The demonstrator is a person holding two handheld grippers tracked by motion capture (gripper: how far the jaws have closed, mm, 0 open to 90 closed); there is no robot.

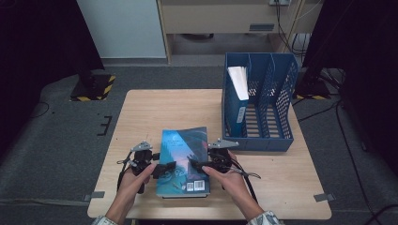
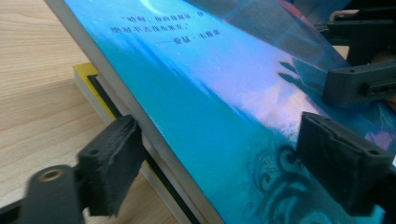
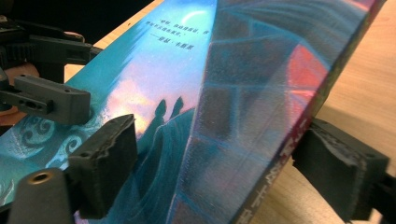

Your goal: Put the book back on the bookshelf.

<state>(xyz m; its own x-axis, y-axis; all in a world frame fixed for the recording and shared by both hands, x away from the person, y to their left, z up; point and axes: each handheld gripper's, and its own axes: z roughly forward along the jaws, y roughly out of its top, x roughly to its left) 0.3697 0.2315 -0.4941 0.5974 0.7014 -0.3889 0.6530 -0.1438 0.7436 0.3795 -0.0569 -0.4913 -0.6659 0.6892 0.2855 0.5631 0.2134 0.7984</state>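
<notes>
1. Left gripper [image 1: 165,168]: jaws set apart, straddling the left edge of the teal paperback [image 1: 183,159], one pad under that edge, the other over the cover. Whether the pads press the book cannot be told.
2. Right gripper [image 1: 195,165]: jaws likewise apart, one over the cover, the other outside the spine [image 3: 280,154] at the book's right edge. Contact cannot be confirmed.
3. The paperback lies back cover up, barcode toward the person, at the near middle of the wooden table [image 1: 155,112]. In the left gripper view its edge is raised above a second book [image 2: 93,81] with a yellow-and-black cover lying beneath it.
4. A blue file rack [image 1: 270,101] stands on the far right of the table, just beyond the paperback's corner, with one blue-spined book [image 1: 238,93] upright in its leftmost slot.
5. Room: grey carpeted floor [image 1: 61,136], dark drapes at both sides, a pale cabinet at the rear.
6. Hard to make out: the lower book's title and extent are hidden; the spine lettering is blurred.
</notes>
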